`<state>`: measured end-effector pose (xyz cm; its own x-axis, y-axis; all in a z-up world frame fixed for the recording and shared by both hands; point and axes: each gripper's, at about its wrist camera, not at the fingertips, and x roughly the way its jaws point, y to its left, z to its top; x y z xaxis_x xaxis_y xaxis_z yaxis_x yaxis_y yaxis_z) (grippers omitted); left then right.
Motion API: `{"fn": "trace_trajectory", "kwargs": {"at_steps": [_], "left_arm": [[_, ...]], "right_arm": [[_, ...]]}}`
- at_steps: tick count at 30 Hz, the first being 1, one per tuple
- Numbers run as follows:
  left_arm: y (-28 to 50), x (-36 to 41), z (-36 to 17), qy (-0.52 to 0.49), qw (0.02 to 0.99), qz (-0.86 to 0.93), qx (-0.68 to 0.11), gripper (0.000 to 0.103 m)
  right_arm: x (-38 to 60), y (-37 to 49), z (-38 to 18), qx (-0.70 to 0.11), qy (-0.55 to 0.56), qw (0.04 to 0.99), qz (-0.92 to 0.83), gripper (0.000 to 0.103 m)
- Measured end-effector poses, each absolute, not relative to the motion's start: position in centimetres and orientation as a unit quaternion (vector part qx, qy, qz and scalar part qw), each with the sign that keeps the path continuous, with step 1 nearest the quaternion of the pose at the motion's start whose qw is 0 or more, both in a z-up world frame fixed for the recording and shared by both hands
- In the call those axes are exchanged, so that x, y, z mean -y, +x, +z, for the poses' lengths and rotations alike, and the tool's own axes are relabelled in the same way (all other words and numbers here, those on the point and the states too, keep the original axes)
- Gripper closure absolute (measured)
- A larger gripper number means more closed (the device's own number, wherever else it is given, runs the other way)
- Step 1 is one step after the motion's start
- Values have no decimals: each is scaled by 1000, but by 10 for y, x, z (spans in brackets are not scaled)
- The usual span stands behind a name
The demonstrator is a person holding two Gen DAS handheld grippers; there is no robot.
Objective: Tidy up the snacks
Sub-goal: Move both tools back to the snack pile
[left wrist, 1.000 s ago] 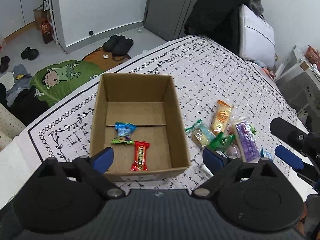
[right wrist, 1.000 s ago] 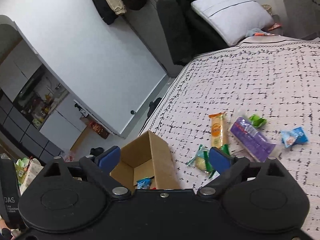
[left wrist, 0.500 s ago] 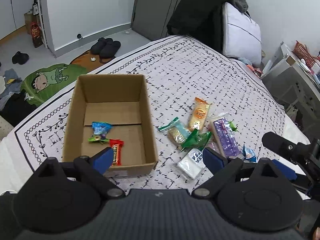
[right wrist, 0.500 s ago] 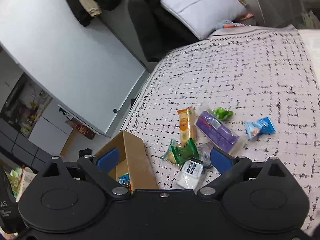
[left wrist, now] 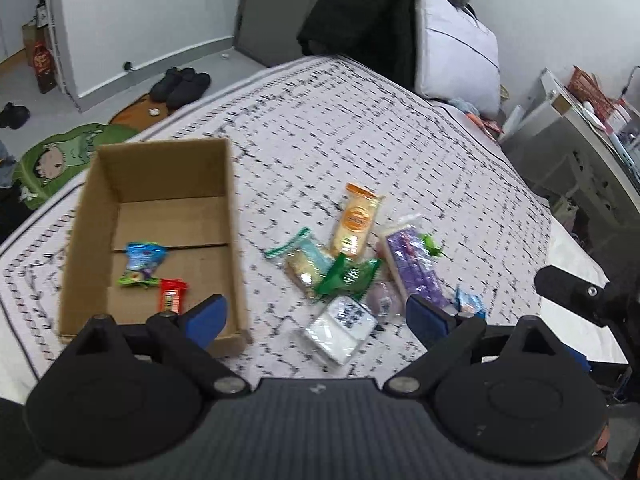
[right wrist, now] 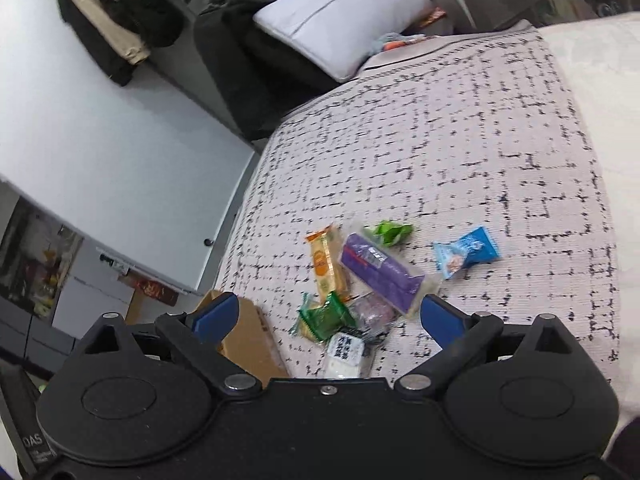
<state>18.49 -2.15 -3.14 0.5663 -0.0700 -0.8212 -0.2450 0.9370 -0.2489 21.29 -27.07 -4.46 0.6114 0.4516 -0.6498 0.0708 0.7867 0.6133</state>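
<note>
An open cardboard box [left wrist: 100, 200] lies on the patterned bedspread [left wrist: 360, 128] and holds a blue packet [left wrist: 145, 255], a small green candy [left wrist: 136, 279] and a red bar [left wrist: 171, 300]. To its right sits a pile of snacks: an orange cracker pack [left wrist: 355, 222], a purple pack [left wrist: 416, 270], a green packet [left wrist: 348, 276] and a white packet [left wrist: 342, 327]. My left gripper [left wrist: 316, 314] hovers open above the white packet, holding nothing. My right gripper [right wrist: 326, 316] is open too, above the same pile, where the white packet [right wrist: 344, 354] lies nearest it. A blue packet [right wrist: 466, 252] lies apart on the right.
A white pillow [left wrist: 456, 52] and dark clothes [left wrist: 360, 12] lie at the head of the bed. Black slippers [left wrist: 180, 84] and a green cartoon mat [left wrist: 60, 160] are on the floor to the left. A grey cabinet [left wrist: 572, 152] stands right of the bed.
Both grippers have shifted right from the box toward the snack pile, which now sits centred between their fingers. The box has slid to the left of both views. Both stayed open.
</note>
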Motion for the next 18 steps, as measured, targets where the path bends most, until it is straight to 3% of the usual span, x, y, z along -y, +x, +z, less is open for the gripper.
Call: {"fn": "trace_trajectory", "kwargs": {"at_steps": [18], "left_arm": [[222,52,-74,-200,860,17,-469,9]], "right_arm": [[288,240,-85,-457,347,818,46,13]]}}
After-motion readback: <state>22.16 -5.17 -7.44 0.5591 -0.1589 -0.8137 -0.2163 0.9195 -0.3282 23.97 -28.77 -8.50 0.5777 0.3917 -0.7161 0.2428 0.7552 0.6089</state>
